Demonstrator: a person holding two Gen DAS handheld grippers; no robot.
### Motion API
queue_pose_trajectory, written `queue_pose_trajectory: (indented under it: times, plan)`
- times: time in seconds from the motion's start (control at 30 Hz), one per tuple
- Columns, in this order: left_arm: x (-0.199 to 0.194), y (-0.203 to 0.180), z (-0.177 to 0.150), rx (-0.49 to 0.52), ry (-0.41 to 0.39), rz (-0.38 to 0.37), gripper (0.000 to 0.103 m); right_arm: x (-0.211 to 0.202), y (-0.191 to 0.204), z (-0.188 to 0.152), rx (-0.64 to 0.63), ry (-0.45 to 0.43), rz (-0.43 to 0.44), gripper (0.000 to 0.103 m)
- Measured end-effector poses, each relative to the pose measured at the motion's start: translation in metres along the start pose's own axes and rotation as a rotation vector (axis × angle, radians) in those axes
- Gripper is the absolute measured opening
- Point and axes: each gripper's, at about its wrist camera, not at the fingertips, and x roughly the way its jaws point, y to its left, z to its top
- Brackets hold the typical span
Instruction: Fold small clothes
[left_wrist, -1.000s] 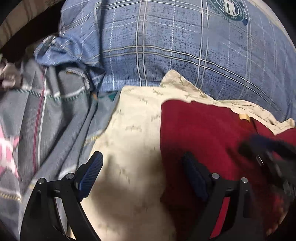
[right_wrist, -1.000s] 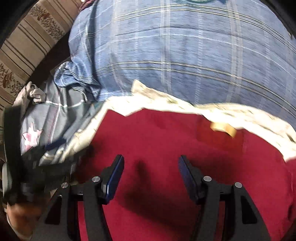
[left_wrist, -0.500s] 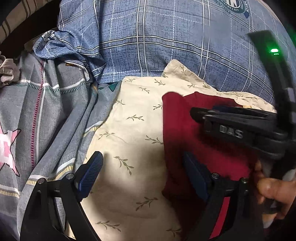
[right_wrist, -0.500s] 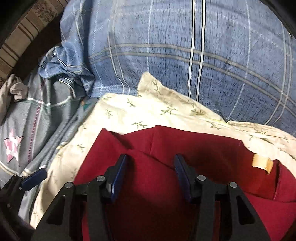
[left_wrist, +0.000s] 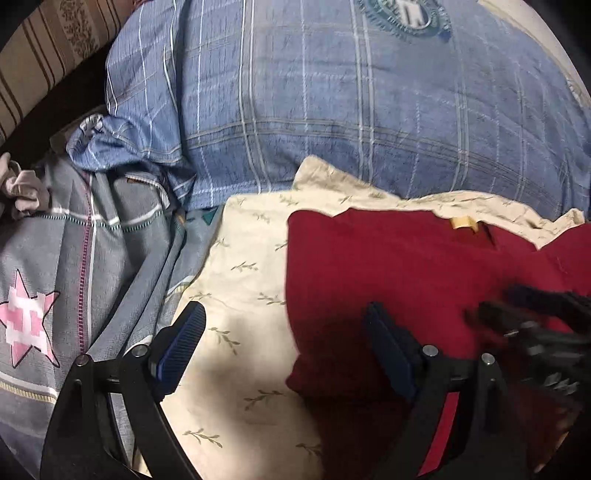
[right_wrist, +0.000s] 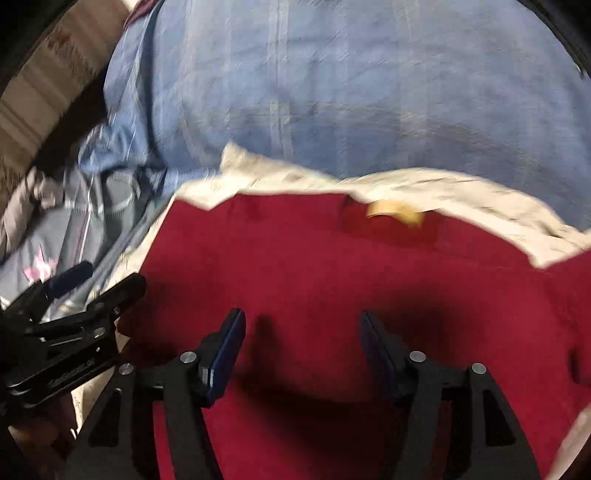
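Note:
A dark red garment (left_wrist: 399, 266) with a tan label (left_wrist: 463, 222) lies flat on a cream leaf-print cloth (left_wrist: 243, 273). My left gripper (left_wrist: 284, 332) is open over the garment's left edge, one finger above the cream cloth and one above the red fabric. My right gripper (right_wrist: 301, 332) is open and empty just above the red garment (right_wrist: 314, 266). The right gripper also shows blurred at the right of the left wrist view (left_wrist: 532, 325), and the left gripper shows at the left of the right wrist view (right_wrist: 74, 314).
A blue plaid pillow (left_wrist: 332, 96) lies behind the clothes. A grey quilt with a pink star (left_wrist: 55, 295) is on the left. A striped headboard (left_wrist: 40, 51) stands at the far left. The right wrist view is motion-blurred.
The right gripper has moved back and down from the garment's far edge and opened wider. The red garment now lies flatter, with its label showing. The left gripper has barely moved.

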Motion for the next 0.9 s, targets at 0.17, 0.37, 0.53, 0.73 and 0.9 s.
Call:
queue_pose_trajectory:
  times: [0.17, 0.37, 0.53, 0.73, 0.9]
  plan:
    - [-0.012, -0.021, -0.002, 0.002, -0.048, -0.047, 0.089, -0.039, -0.019, -0.009, 0.012, -0.050, -0.147, 0.071]
    - [-0.015, -0.046, -0.010, 0.040, -0.026, -0.083, 0.089, -0.057, -0.028, -0.017, 0.002, -0.070, -0.204, 0.073]
    - [-0.022, -0.050, -0.006, 0.026, -0.046, -0.132, 0.089, -0.066, -0.037, -0.021, 0.035, -0.101, -0.200, 0.083]
    - [-0.021, -0.054, -0.004, 0.014, -0.027, -0.165, 0.089, -0.086, -0.049, -0.025, 0.079, -0.154, -0.116, 0.085]
    - [-0.033, -0.057, 0.001, 0.019, -0.065, -0.198, 0.090, -0.126, -0.058, -0.027, 0.078, -0.259, -0.058, 0.082]
